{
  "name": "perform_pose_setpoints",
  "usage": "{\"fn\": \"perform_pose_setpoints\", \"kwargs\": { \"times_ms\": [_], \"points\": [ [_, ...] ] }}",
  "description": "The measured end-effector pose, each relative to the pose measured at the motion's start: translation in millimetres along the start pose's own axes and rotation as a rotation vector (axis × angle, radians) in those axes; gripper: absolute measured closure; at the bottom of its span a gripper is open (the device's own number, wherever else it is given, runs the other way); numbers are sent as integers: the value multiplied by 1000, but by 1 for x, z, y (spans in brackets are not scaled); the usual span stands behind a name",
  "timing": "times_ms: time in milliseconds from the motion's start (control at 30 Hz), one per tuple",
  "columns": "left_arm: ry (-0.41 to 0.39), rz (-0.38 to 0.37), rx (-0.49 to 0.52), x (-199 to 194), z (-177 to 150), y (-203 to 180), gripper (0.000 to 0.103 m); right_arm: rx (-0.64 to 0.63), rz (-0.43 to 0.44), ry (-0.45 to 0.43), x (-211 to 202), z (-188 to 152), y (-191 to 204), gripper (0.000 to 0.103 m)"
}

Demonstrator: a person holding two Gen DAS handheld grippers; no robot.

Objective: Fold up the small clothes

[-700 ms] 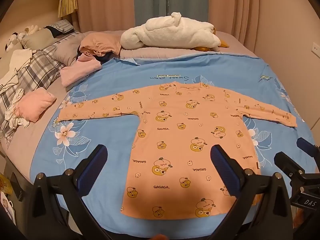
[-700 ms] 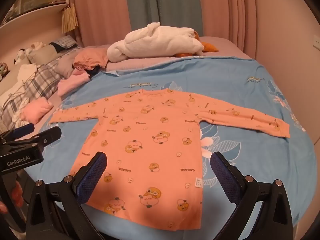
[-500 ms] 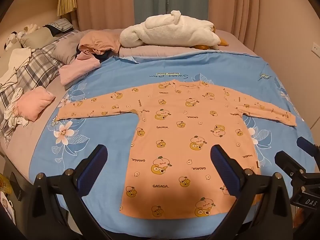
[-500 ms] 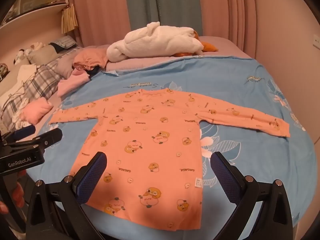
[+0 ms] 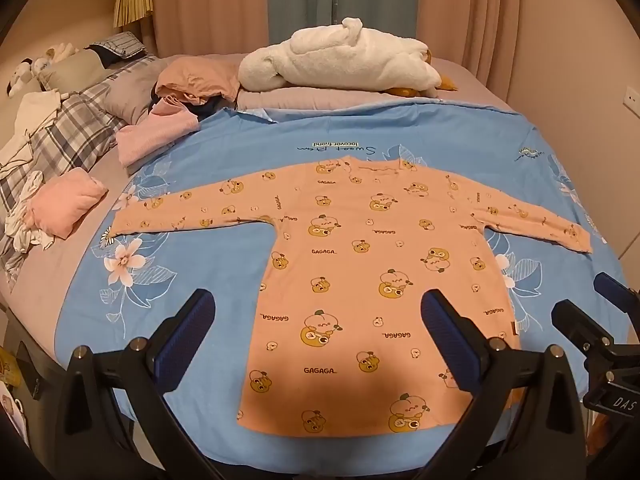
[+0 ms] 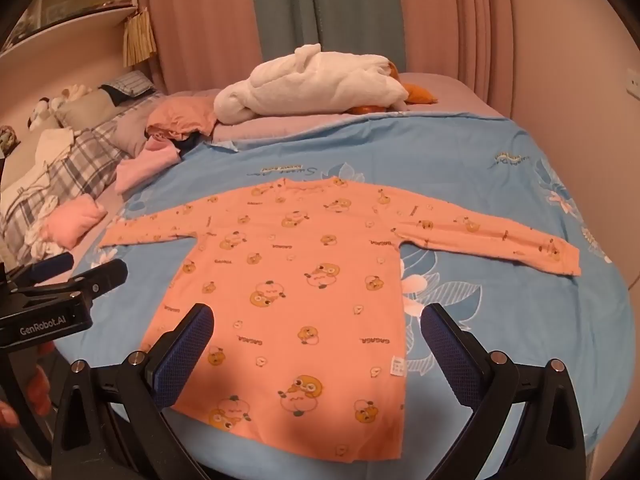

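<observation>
Nothing on the bed has shifted since the earlier frames: your orange long-sleeved shirt [image 5: 360, 272] lies flat, sleeves spread, on the blue floral duvet [image 5: 192, 280]. Both the left gripper [image 5: 316, 336] and right gripper [image 6: 316, 340] hover near its hem, jaws spread wide and empty. Pinch one sleeve cuff first, taking only shirt fabric, and fold it across the chest.

Long-sleeved top [image 5: 372, 280]: peach-orange, printed with yellow-brown cartoon figures and dark "GAGAGA" lettering.
Bedspread [image 5: 192, 292]: sky blue, white-and-navy flower and leaf motifs.
Plush toy [image 5: 340, 62]: white with orange parts.
Folded garment [image 5: 66, 204]: plain pink.
Pillow [image 5: 68, 136]: grey-and-white plaid.
Curtains [image 5: 304, 0]: pink and teal panels.
Left hand-held gripper [image 5: 316, 340]: black, blue pads.
</observation>
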State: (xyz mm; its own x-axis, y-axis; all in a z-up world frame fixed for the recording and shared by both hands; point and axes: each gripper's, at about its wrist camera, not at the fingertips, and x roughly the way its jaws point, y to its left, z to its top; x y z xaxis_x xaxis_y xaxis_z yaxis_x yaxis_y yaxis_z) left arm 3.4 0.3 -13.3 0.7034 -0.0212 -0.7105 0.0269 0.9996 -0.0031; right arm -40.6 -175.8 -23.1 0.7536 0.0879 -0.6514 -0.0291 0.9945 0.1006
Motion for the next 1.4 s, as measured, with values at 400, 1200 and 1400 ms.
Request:
{"fn": "perform_pose_setpoints", "kwargs": {
  "times_ms": [400, 1200, 1400],
  "points": [
    [5, 0, 2, 1, 0, -1, 0, -1, -2, -1, 1, 0, 0, 1],
    [24, -7, 0, 6, -2, -3, 0, 1, -4, 0, 2, -1, -2, 1],
    [31, -13, 0, 8, -1, -3, 0, 2, -4, 1, 2, -2, 0, 1]
  ]
}}
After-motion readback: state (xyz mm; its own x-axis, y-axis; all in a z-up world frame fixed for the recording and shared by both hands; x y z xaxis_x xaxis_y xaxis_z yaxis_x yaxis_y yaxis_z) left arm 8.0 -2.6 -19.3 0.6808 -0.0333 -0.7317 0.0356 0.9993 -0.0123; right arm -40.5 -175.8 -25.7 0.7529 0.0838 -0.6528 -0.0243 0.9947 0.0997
